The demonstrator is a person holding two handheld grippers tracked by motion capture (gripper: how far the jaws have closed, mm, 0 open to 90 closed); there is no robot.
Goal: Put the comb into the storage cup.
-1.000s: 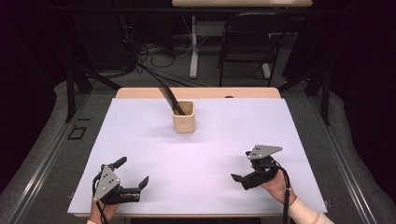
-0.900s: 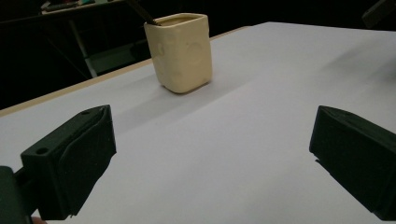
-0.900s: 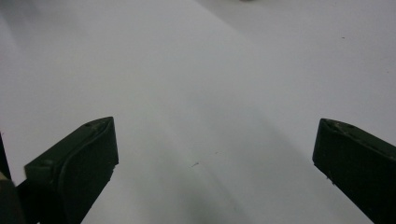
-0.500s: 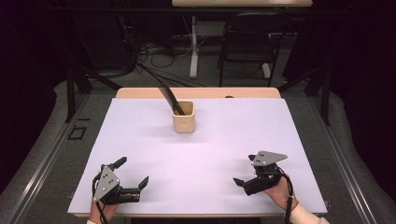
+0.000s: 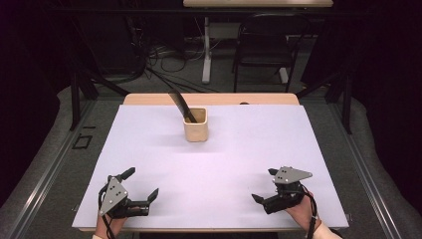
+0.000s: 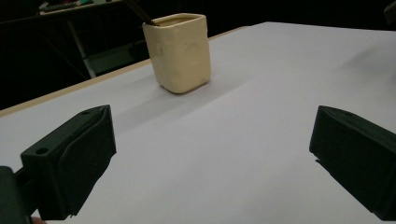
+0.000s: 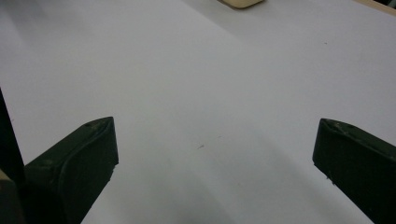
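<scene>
A cream, square-sided cup (image 5: 195,127) stood near the white table's (image 5: 239,149) far edge, a black flat utensil (image 5: 180,106) leaning out of it. Both the left gripper (image 5: 140,183) and right gripper (image 5: 264,185) rested near the front edge, released, jaws wide and empty, well apart from it.

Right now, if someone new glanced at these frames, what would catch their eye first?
Most likely the cream cup standing alone toward the far middle of the white table, with a dark utensil leaning out of it to the left. Next, the two black tools at the near edge: the left hand-held gripper and the right hand-held gripper, both with jaws wide apart and nothing between them.
</scene>
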